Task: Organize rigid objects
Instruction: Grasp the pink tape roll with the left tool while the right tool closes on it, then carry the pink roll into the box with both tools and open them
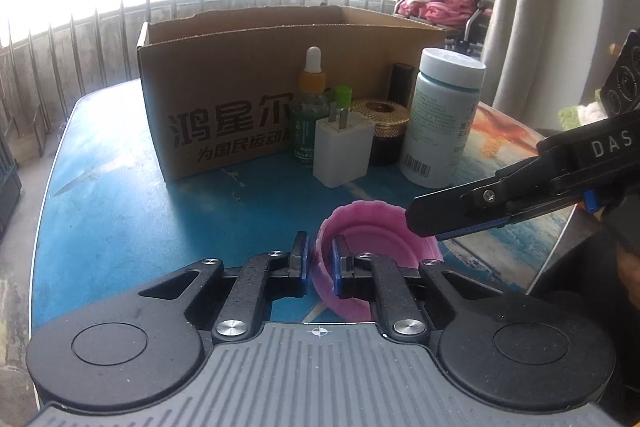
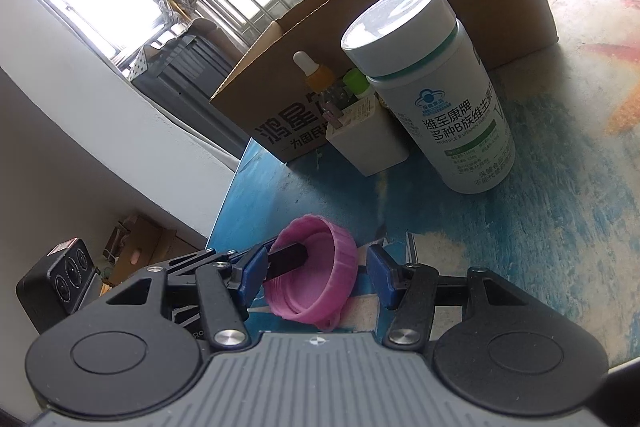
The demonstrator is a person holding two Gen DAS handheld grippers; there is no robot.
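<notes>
Pink plastic is seen at the middle of both views: a ribbed pink cap [image 1: 362, 247], lying mouth-up and tilted on the blue table [image 1: 120, 167]. Its near wall is pinched by the left gripper [image 1: 320, 259], one blue-padded finger being set outside the rim and the other inside the cup, so that the jaws are closed on the wall with only its thickness between them. In the right wrist view the same grip is seen from the side, a dark finger reaching into the cap's mouth.

The right gripper [image 2: 316, 267] is held about half open, its two blue pads standing on either side of the cap; no contact between those pads and the plastic can be made out, and nothing is clamped by it. From the left wrist view its black fingers are seen coming in from the right, with the tips over the cap's far rim.

Behind the cap a group of small things is stood close together in front of a cardboard box [image 1: 224, 107] with an open top: a white charger plug [image 1: 342, 155] with its prongs up, a dropper bottle [image 1: 310, 107] with green contents, a green-capped item [image 1: 343, 97] partly hidden, a dark jar with a gold lid [image 1: 384, 131], a black cylinder [image 1: 401, 79], and a tall white vitamin bottle [image 1: 440, 119] at the right. The table's right part is covered by a worn orange and pale print.
</notes>
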